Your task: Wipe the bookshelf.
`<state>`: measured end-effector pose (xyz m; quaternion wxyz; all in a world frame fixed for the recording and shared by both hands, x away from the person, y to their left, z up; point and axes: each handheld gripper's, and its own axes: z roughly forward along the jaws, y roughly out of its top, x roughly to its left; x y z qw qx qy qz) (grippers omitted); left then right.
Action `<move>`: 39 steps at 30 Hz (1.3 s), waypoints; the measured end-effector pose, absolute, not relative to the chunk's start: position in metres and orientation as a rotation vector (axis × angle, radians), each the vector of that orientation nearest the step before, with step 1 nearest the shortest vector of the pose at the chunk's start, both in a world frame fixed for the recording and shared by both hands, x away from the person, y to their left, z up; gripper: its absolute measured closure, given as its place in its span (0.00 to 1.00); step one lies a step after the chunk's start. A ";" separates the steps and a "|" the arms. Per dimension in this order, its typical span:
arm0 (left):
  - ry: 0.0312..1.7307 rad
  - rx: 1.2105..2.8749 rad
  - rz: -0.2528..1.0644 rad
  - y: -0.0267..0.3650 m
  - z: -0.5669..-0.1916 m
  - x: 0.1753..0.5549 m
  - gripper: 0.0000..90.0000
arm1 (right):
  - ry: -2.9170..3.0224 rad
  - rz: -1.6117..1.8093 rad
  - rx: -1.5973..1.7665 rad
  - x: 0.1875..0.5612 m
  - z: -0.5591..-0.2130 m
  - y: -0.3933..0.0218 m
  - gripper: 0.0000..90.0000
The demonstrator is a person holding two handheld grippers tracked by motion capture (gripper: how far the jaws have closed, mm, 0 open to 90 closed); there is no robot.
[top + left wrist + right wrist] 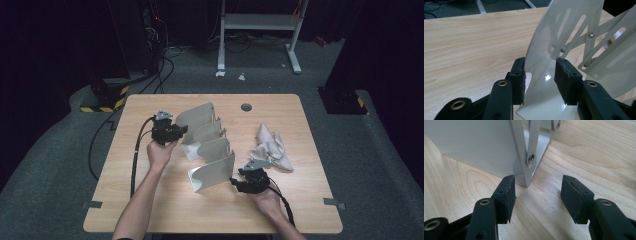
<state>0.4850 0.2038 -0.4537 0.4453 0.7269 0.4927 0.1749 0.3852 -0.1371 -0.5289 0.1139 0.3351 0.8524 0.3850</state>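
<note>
Between parted left gripper [540, 80] jaws, rack panel [564, 32].

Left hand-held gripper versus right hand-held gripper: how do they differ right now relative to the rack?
The left hand-held gripper has its open jaws straddling the far end panel of the white expandable rack; the right hand-held gripper sits just short of the near end panel, its jaws around nothing. The left is at the rack's far end, the right at its near end. Both are open and hand-held.
</note>
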 end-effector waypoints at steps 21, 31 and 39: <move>1.197 1.827 0.384 0.211 -0.448 0.482 0.89 | 2.508 1.130 0.995 0.387 -0.528 -0.129 0.52; 1.175 1.853 0.372 0.212 -0.448 0.479 0.92 | 2.486 1.141 1.038 0.391 -0.529 -0.134 0.51; 1.172 1.855 0.379 0.216 -0.448 0.474 0.95 | 2.450 1.145 1.090 0.396 -0.528 -0.139 0.52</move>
